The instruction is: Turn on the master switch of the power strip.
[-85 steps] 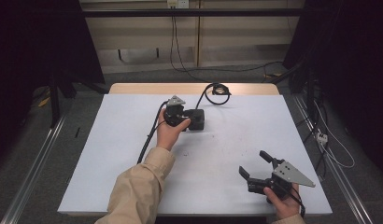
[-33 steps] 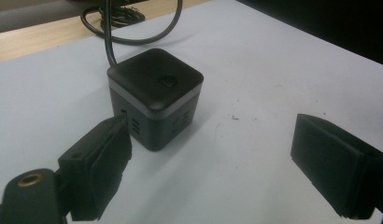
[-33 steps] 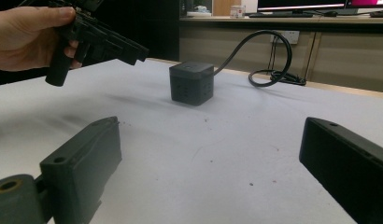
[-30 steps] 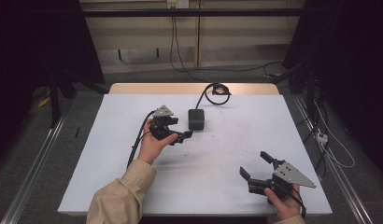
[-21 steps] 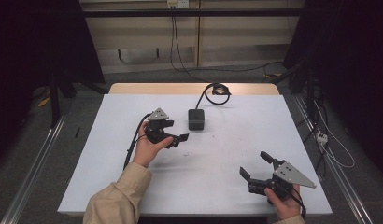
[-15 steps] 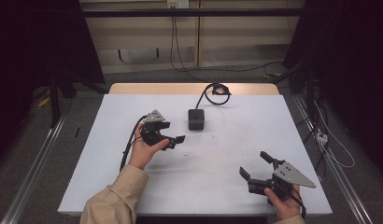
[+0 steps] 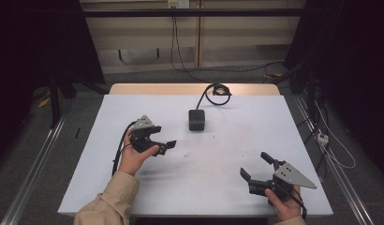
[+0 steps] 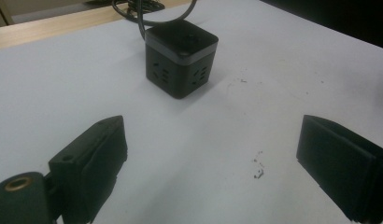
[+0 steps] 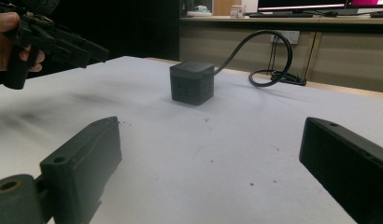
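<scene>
My right hand (image 7: 284,206) is cut off by the high view's bottom edge. The cube's (image 8: 181,57) cable (image 8: 142,14) leaves my left gripper view's top. Socket markings are too small to read.

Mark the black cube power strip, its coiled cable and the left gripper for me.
black cube power strip (image 7: 196,119), high view, on its top face.
coiled cable (image 7: 218,90), high view, on the loop at the table's far edge.
left gripper (image 7: 165,146), high view, midway between its fingertips.

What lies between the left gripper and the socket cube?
Bare white table, with only faint specks off to one side. The left gripper view shows it between the open left gripper and socket cube.
</scene>
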Available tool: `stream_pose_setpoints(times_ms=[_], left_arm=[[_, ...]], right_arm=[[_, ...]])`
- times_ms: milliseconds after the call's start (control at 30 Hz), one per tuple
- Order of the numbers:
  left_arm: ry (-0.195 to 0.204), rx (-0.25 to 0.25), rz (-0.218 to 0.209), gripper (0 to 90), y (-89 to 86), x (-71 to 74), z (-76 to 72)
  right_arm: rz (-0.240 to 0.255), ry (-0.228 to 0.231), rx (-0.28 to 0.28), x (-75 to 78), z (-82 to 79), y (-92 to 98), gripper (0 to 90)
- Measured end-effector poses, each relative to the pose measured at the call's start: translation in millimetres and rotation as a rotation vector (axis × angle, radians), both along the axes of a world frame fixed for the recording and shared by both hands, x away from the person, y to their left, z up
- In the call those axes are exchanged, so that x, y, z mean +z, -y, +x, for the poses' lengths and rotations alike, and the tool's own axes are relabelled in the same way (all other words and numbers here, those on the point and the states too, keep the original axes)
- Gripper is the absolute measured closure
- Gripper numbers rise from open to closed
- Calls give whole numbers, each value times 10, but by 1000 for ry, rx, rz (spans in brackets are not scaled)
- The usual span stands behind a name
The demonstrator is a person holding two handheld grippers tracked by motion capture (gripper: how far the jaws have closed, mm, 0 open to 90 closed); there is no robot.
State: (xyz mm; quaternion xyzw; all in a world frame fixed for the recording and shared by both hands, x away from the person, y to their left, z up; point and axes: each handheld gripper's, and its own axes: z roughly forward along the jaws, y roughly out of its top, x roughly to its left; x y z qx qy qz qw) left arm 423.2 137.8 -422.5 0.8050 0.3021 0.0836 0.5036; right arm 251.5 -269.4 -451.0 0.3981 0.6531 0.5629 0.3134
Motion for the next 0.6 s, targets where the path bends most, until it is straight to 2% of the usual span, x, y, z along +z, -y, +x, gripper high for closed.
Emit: stream_pose_setpoints(times_ms=[200, 600], left_arm=[[0, 22, -13, 82, -130, -9, -45], [-4, 53, 8, 79, -385, -77, -155]], right_arm=[[-2, 1, 1, 0, 0, -9, 49], [0, 1, 1, 4, -4, -4, 49]])
